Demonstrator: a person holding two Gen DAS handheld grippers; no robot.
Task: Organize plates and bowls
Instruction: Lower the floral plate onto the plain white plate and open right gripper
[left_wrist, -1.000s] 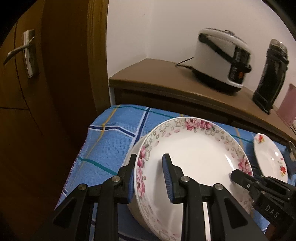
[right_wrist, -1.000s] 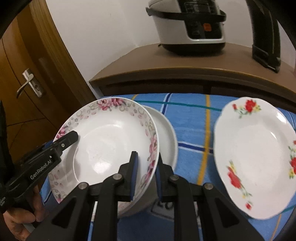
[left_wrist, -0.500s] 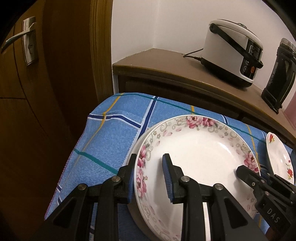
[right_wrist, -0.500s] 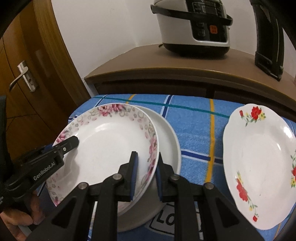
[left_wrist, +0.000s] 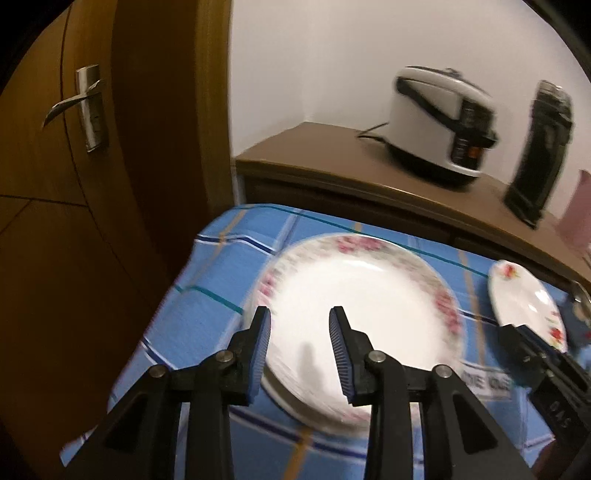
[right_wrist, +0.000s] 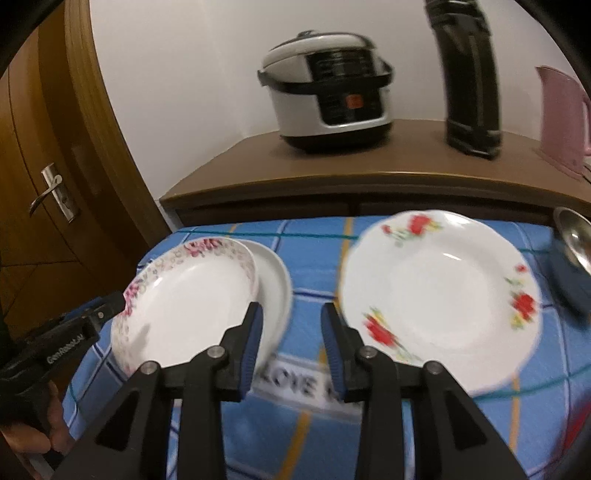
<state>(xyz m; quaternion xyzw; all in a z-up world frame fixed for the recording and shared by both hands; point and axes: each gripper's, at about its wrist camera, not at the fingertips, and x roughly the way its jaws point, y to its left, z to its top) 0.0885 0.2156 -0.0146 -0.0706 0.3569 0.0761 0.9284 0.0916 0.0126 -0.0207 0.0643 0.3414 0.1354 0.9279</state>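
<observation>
Both tongs are standing apart and gripping nothing. The left tongs (left_wrist: 300, 332) are hovering low in the frame over the pink-flowered plate (left_wrist: 364, 306), which is sitting stacked on a plain white plate (right_wrist: 275, 280) at the surface's (right_wrist: 314, 424) left end — apparently a pile being built. The right tongs (right_wrist: 291, 328) are pointing between that stack and the red-flowered plate (right_wrist: 439, 295), lying alone at centre right — glossy white, scalloped rim.
</observation>
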